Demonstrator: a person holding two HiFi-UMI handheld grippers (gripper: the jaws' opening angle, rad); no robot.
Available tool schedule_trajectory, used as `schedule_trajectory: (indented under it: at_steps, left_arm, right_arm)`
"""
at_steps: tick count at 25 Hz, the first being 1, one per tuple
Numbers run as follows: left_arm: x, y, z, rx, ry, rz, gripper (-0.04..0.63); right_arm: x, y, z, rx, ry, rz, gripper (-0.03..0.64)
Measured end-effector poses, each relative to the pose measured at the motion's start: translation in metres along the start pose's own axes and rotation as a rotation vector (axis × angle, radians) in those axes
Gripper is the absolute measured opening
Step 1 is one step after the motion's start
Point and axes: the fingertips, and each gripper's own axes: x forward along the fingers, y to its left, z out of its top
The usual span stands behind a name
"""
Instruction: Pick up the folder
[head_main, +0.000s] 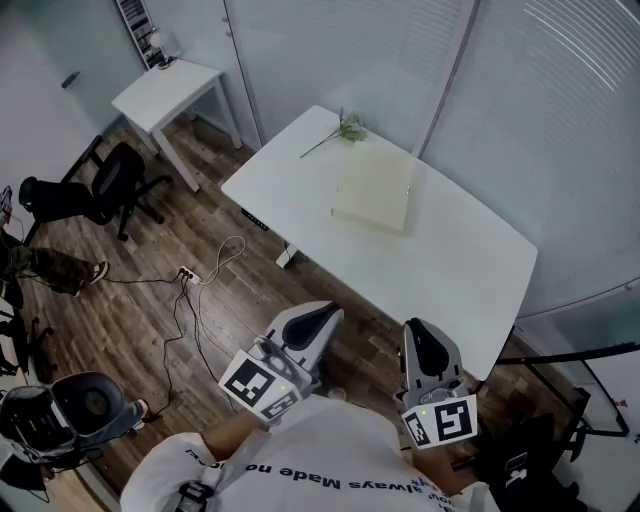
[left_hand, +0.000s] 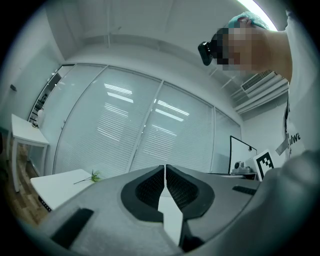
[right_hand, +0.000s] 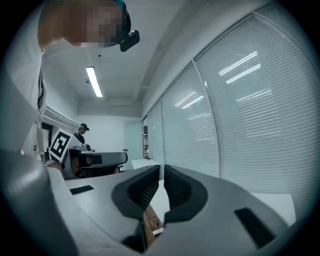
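Observation:
A pale cream folder (head_main: 375, 189) lies flat on the white table (head_main: 470, 270), toward its far side. Both grippers hover short of the table's near edge, over the wooden floor. My left gripper (head_main: 330, 311) is shut with nothing between its pads. My right gripper (head_main: 416, 329) is shut and empty too. In the left gripper view the left gripper (left_hand: 165, 167) points level toward the blinds, with the table (left_hand: 57, 186) low at left. The right gripper (right_hand: 162, 168) in its own view also points level, jaws pressed together.
A green plant sprig (head_main: 340, 131) lies on the table beyond the folder. A small white side table (head_main: 165, 93), black office chairs (head_main: 105, 190) and floor cables (head_main: 195, 285) stand to the left. Glass walls with blinds (head_main: 560, 110) run behind the table.

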Motion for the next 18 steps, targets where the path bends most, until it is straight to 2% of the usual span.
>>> schedule_trajectory:
  at_steps: [8,18]
  left_arm:
    - [0.031,0.083,0.025,-0.005,0.001,-0.024,0.018]
    - [0.052,0.156,0.036,-0.011,0.018,-0.052,0.018]
  right_arm:
    - [0.091,-0.005,0.013,-0.008,0.005,-0.015,0.031]
    - [0.165,-0.008,0.015,-0.007,0.007,-0.050,0.031]
